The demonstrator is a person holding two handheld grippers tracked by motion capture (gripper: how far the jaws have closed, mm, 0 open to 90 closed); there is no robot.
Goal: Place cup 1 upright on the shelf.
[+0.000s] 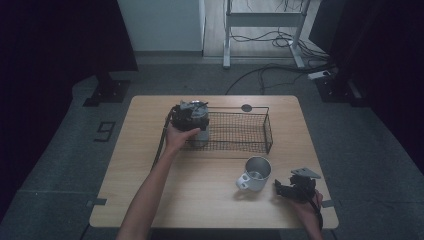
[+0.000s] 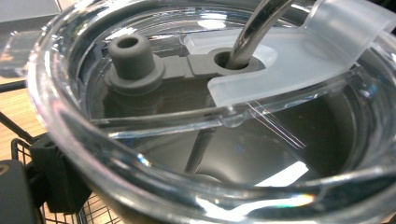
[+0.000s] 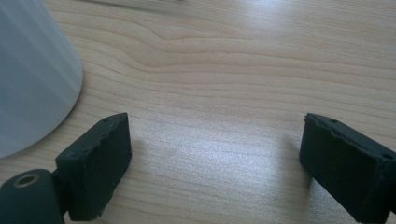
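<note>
You have the lidded tumbler (image 1: 199,136) in your left gripper (image 1: 191,116) fingers at the wire basket's (image 1: 267,131) left end, so settle it inside and let go, while your right gripper (image 1: 296,189), fingers wide, idles beside the mug (image 1: 255,173).

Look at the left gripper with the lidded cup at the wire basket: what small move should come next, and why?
Probably lower the tumbler until it sits on the basket floor, then open the jaws. The left gripper sits at the basket's left end, and its own view shows the clear lid with a metal straw close up above the mesh. The right gripper rests open on the table, beside the mug.
</note>
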